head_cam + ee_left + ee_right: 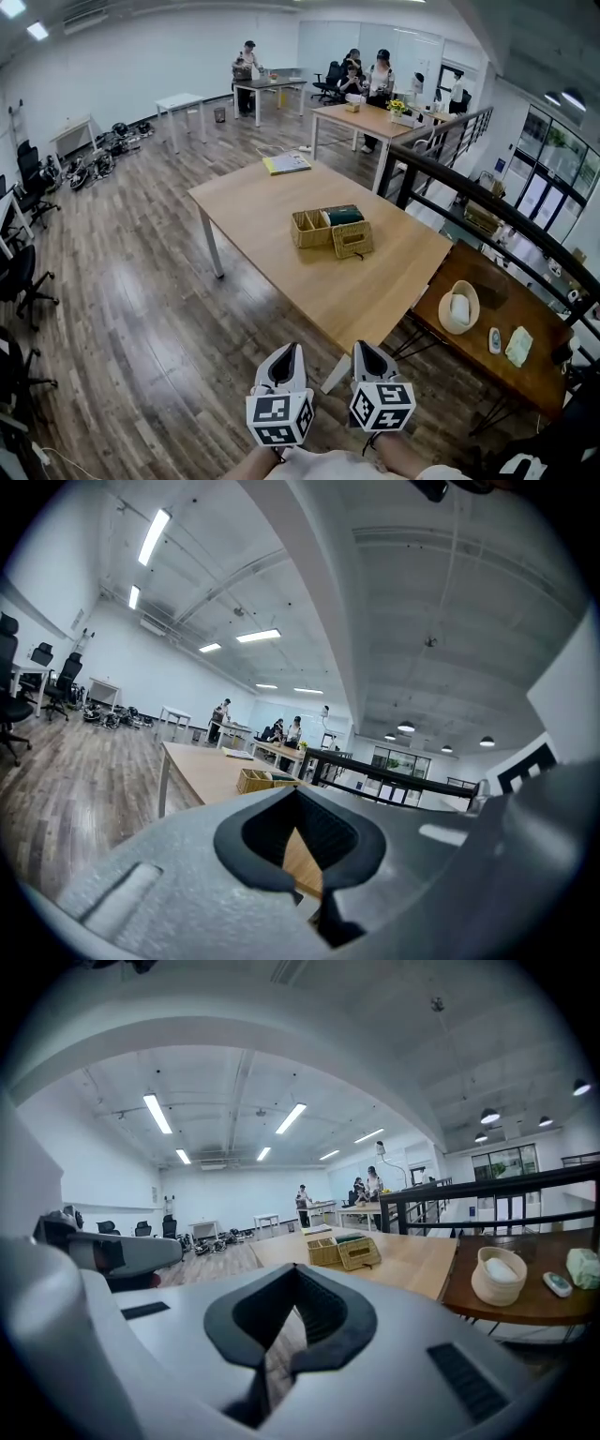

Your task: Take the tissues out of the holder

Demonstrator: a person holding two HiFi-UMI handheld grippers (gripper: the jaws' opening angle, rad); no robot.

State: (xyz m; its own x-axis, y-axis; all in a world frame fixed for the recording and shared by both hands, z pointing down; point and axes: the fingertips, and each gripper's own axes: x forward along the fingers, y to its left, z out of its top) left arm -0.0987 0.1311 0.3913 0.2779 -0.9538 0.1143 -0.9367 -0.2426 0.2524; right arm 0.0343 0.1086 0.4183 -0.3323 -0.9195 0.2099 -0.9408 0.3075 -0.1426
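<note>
On the pale wooden counter (272, 220), one rectangular wicker holder (311, 231) is noted; jaws of the left gripper (290, 347) and right gripper (362, 345) are closed, empty.

Too far past the fingertips to read

The wicker holder (319, 230) lies well beyond the fingertips of the left gripper (289, 349) and the right gripper (362, 345). The dark green thing (343, 216) in it is too small to tell whether it is tissues. In the left gripper view the wicker holder (255, 780) is tiny, its base hidden behind that gripper's own body. Behind the fingers, the person's forearms (403, 457) are cut off by the head view's bottom edge.
</note>
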